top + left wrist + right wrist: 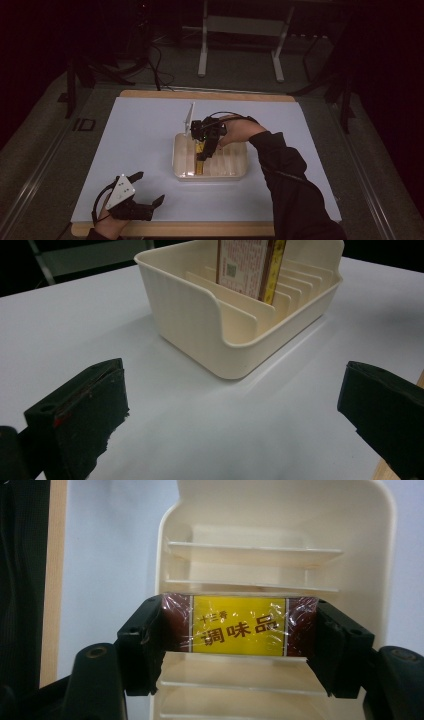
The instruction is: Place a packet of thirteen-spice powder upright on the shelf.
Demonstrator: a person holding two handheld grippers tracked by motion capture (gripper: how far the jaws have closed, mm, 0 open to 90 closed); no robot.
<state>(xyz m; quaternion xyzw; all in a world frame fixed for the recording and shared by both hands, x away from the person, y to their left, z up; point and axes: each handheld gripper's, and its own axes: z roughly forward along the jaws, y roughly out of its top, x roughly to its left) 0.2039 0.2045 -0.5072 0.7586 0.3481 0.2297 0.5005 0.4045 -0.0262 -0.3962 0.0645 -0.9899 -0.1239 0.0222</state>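
The right hand-held gripper (pixel 240 645), pointing steeply down, clamps a glossy film-wrapped yellow-and-brown box (pixel 239 626) between ribs of the smooth cream plastic slotted tray (pixel 182 172), while the left hand-held gripper (pixel 142 189) rests wide open on the desk (pixel 145 125).

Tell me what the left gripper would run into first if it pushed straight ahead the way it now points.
Probably the cream slotted tray: the left gripper, jaws open, faces its near corner across the bare white mat. Depth is hard to judge.

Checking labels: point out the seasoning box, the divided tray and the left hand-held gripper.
seasoning box (pixel 239 625), right gripper view, yellow label face.
divided tray (pixel 185 315), left gripper view, near outer wall.
left hand-held gripper (pixel 150 191), high view, midway between its jaws.
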